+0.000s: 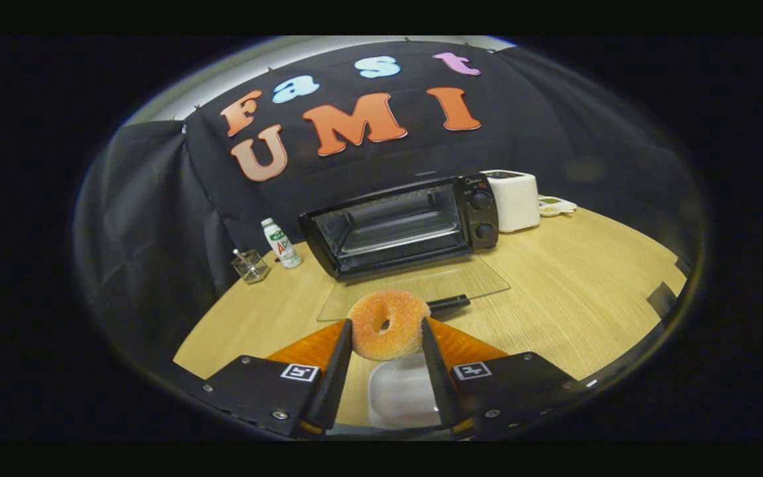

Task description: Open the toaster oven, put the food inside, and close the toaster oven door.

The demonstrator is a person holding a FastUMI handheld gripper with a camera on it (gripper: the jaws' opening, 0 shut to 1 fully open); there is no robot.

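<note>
A sugared orange doughnut (388,324) stands on edge between my two fingers, and my gripper (387,326) is shut on it, held above the wooden table (573,298). Below it, between the fingers, lies a white dish (400,397). Beyond the fingers stands the black toaster oven (398,225) with its glass door (414,286) folded down flat onto the table, handle (448,303) toward me. The oven's inside shows a wire rack with nothing on it. Two knobs sit on the oven's right side.
A white toaster (515,199) stands right of the oven, with a small plate (557,207) behind it. Left of the oven are a white bottle with a green label (281,243) and a small clear glass container (250,265). Black cloth walls the table's far side.
</note>
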